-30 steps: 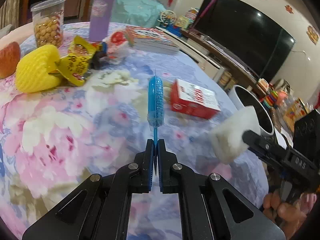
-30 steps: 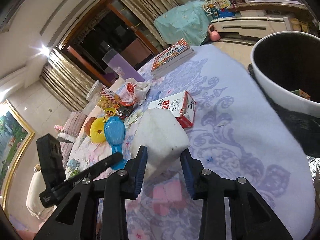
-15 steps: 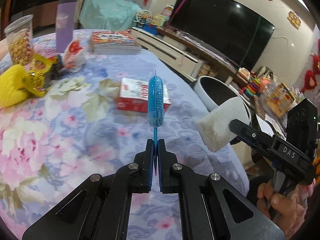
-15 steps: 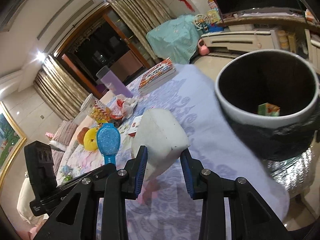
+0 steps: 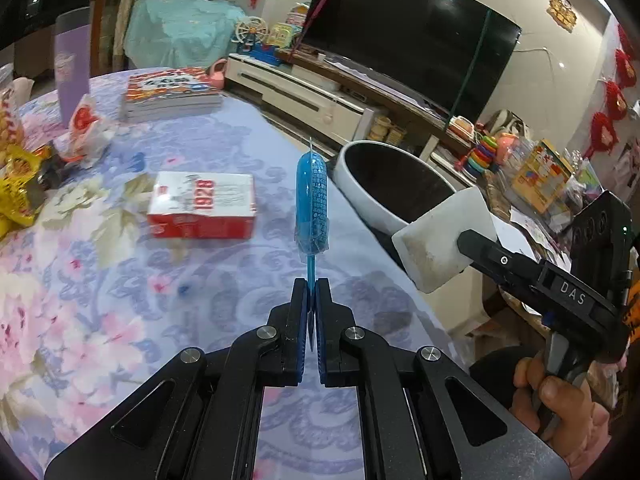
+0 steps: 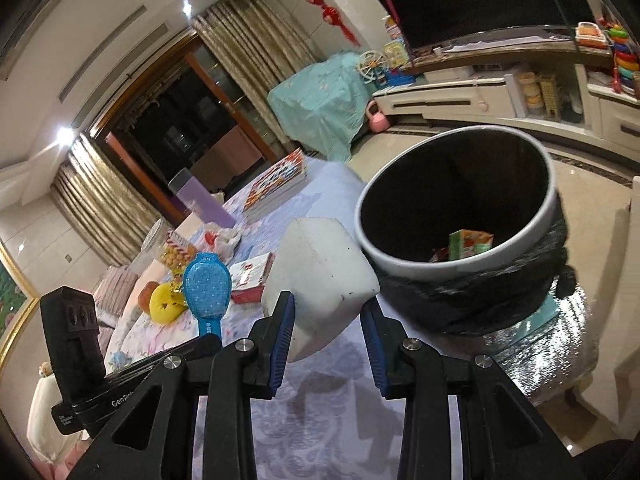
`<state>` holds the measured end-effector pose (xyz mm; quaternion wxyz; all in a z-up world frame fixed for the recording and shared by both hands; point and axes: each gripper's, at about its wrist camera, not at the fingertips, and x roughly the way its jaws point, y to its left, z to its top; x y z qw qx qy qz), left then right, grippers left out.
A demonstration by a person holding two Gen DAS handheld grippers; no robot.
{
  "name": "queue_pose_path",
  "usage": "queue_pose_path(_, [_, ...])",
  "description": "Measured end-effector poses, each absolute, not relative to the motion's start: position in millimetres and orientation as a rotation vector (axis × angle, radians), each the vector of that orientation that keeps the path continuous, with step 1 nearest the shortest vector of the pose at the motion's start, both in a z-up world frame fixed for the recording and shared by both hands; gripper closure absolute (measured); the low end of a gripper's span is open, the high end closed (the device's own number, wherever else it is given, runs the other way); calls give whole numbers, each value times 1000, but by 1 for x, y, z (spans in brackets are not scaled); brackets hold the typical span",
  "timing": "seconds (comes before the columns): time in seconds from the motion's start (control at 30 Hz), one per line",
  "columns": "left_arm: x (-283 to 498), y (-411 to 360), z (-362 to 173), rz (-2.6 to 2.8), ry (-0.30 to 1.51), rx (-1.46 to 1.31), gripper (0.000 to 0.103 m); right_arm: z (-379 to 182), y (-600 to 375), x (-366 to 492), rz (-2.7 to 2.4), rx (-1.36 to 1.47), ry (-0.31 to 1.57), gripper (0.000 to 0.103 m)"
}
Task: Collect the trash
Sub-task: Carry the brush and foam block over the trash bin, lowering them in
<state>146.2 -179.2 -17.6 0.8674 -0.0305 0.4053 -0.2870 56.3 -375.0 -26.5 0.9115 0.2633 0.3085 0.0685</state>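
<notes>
My left gripper is shut on the thin handle of a blue brush in a clear wrapper, held edge-on above the flowered tablecloth. The same blue brush shows flat-faced at the left of the right wrist view. My right gripper is shut on a white foam block, which also appears as the white foam block at the right of the left wrist view. A white-rimmed bin with a black liner stands just beyond the table edge, with a few scraps inside.
A red and white box, a stack of books, a purple bottle and yellow snack wrappers lie on the table. A TV and cabinet with toys stand behind. A hand grips the right tool.
Both grippers have carried their loads toward the table edge. The bin has grown larger and nearer in both views, and the snacks have slid off to the left.
</notes>
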Motion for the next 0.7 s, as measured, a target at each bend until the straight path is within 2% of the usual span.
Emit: queue_pose_path(0.7, [161,-254,-8,-701,858,26,100,-14,-436,53,14,551,576,69])
